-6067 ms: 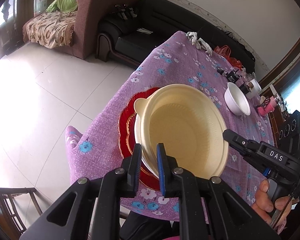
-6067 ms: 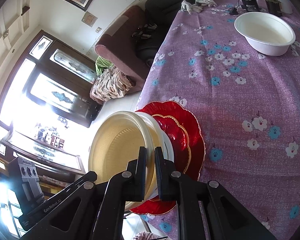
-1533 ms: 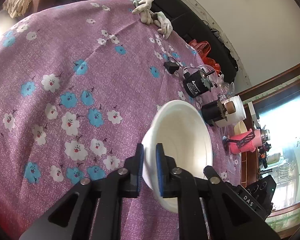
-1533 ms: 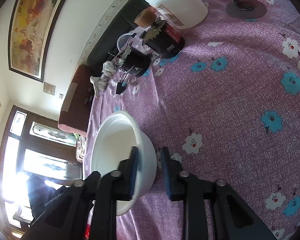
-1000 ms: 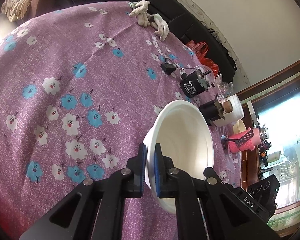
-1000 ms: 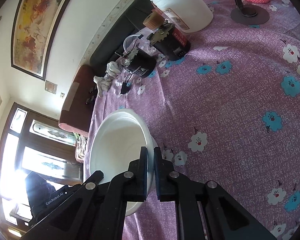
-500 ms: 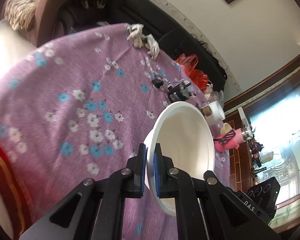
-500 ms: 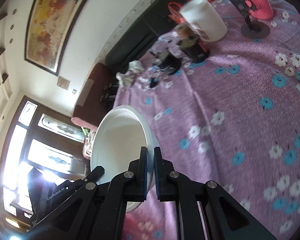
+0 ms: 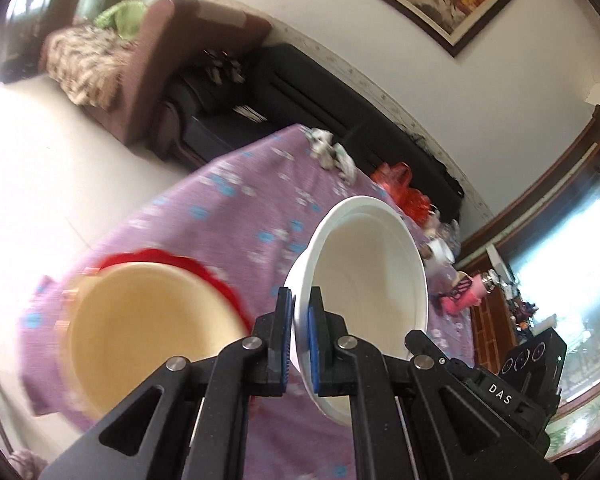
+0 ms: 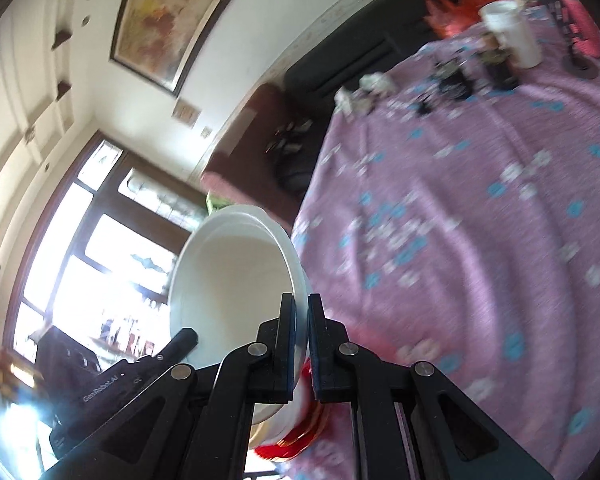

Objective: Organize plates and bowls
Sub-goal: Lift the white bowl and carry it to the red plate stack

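Both grippers are shut on the rim of a white bowl (image 9: 364,276), on opposite sides, and hold it in the air, tilted. My left gripper (image 9: 298,334) pinches the near rim in the left wrist view. My right gripper (image 10: 300,340) pinches the rim of the same bowl (image 10: 232,276) in the right wrist view. A cream bowl (image 9: 148,328) sits on red plates (image 9: 204,272) at the near left end of the purple flowered table (image 9: 236,208), below and left of the white bowl. The red plates (image 10: 296,440) show under the right gripper.
At the far end of the table stand a white tub (image 10: 512,36), dark small devices (image 10: 456,76), a pink item (image 9: 464,298) and a red bag (image 9: 396,178). A black sofa (image 9: 300,92) and a brown armchair (image 9: 140,64) stand beyond the table.
Both grippers have carried the white bowl up off the cloth and back toward the near end; the cream bowl and red plates have come into view beside it.
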{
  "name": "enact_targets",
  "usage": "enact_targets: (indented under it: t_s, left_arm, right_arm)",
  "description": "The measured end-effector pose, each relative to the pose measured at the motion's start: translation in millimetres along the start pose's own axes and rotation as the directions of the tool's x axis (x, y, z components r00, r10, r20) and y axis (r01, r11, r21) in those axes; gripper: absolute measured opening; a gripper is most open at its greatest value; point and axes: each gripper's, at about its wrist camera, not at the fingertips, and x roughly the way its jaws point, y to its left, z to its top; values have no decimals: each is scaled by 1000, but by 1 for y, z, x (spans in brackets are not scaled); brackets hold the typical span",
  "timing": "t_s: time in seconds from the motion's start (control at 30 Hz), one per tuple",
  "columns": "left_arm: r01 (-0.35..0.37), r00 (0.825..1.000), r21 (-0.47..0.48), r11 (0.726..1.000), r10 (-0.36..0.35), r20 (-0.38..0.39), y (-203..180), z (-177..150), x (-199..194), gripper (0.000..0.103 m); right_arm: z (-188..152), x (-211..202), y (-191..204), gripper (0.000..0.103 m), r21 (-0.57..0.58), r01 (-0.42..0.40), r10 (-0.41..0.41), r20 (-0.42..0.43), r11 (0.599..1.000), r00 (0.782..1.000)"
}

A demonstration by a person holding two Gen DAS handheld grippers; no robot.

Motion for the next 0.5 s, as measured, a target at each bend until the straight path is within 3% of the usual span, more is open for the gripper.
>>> enact_targets:
  t_s: [0.2,0.5]
  left_arm:
    - [-80,996,11,997,80,31,45,-8,-42,7]
    - [-97,995,-11,995,97,-10,87,-19,-51,7]
  right_arm:
    - [-48,31,39,8,-68,-19,13,-87,998,996]
    - [-75,54,58,8,-124,10,-27,-134,992,991]
